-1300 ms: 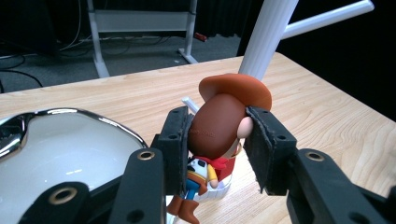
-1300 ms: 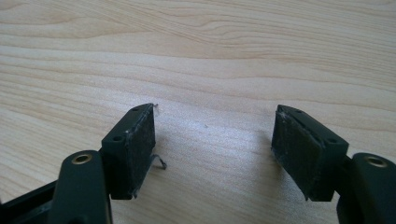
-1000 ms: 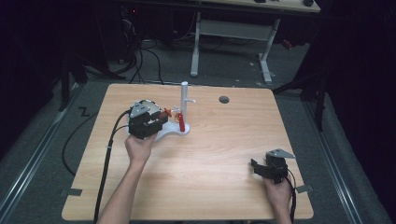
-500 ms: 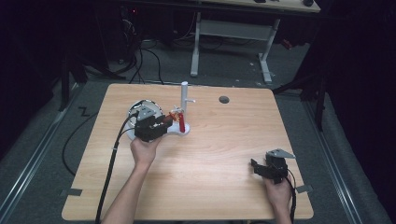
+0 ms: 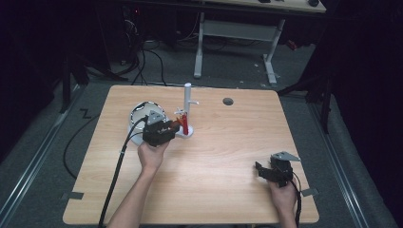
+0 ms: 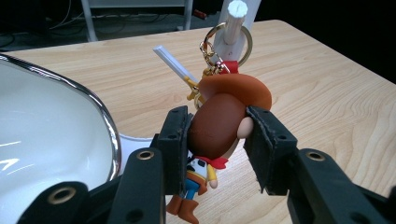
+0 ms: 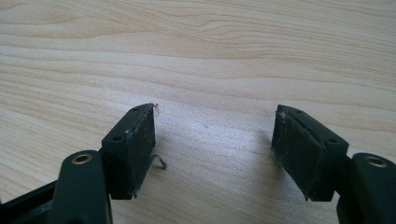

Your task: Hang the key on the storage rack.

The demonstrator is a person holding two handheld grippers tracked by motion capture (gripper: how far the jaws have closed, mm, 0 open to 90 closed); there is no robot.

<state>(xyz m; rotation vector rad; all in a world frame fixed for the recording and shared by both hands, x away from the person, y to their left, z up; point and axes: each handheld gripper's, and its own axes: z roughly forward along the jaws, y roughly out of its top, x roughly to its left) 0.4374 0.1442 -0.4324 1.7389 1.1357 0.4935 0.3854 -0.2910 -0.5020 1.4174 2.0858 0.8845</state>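
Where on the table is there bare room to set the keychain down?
Bare wood runs from the white peg stand right to the table edge and toward the right tongs. Crowded: white bowl, stand and left tongs gripping the cowboy figure keychain.

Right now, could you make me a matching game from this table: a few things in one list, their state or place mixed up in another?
Things:
1. left gripper
2. right gripper
3. key ring
4. bowl

States or places:
A. jaws open over bare wood
B. looped on the white stand's peg
C. shut on the cowboy figure's head
D. white, chrome-rimmed, beside the left gripper

Pairs: 1-C, 2-A, 3-B, 4-D
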